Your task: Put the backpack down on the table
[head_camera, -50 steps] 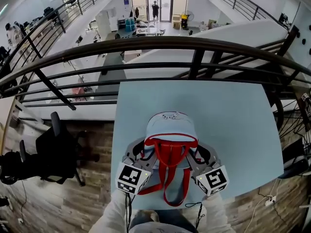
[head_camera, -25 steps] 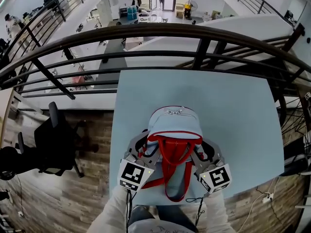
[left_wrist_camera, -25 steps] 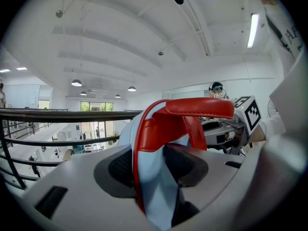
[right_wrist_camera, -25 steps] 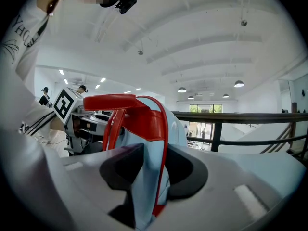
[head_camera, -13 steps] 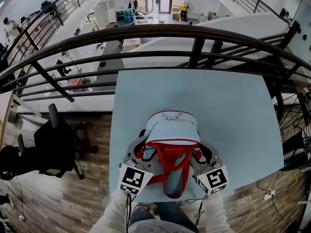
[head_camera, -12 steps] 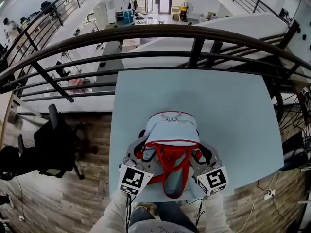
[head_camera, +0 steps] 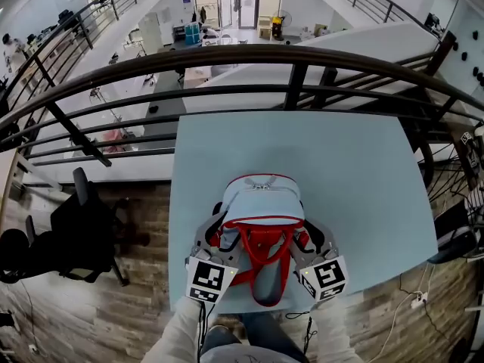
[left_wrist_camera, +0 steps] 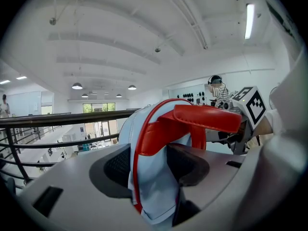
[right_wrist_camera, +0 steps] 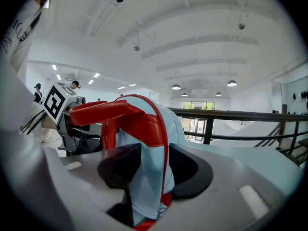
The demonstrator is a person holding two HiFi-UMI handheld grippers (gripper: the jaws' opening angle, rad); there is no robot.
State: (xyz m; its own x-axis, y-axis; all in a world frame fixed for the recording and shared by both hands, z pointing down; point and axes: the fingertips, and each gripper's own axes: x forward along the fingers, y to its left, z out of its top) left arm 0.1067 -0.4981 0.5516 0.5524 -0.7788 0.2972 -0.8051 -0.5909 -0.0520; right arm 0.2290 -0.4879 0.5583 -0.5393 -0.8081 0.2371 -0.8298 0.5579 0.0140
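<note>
**A:** Item, backpack [head_camera: 261, 203]: where do we list it?

**B:** Upright on the desk [head_camera: 355, 172], at the middle of the near edge.

**A:** Claws?

**B:** Left claw [head_camera: 218, 231] and right claw [head_camera: 307, 234]: both spread, jaws just been opening. Backpack fabric lies loosely between each pair, and we record no pinch.

Backpack [head_camera: 261, 203] underside hidden, sleeves [head_camera: 180, 337] cut off, distant figure [head_camera: 202, 13] perhaps a person

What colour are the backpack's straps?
Red straps on a pale blue backpack; clearest in the head view.
</note>
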